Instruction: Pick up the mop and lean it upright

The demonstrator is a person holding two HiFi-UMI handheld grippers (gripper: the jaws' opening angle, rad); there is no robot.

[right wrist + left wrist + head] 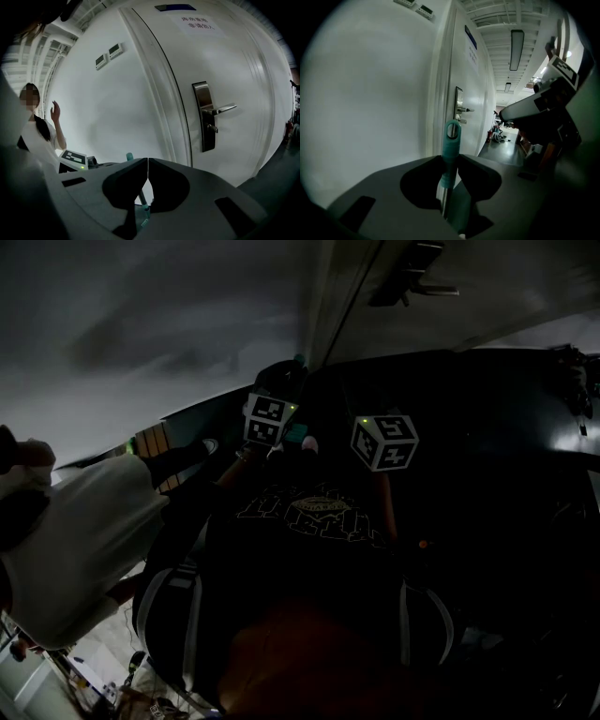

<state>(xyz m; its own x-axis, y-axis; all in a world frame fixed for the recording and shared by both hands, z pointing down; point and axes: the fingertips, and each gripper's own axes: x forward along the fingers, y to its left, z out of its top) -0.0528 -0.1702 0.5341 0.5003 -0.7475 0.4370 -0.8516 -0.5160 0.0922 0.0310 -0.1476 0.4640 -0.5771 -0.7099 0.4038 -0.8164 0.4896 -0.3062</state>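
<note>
Mostly the head view is too dark to use; the print on the dark shirt (314, 510) is unreadable. Left gripper (451, 164) is clenched on the mop (452, 138) at its teal handle end, pole upright, lower part hidden by the jaws. Right gripper (147, 163) has its jaws pressed tip to tip with nothing between; the mop pole is partly hidden behind them. The sign (199, 23) on the white door (243, 70) at right is too blurred to read.
</note>
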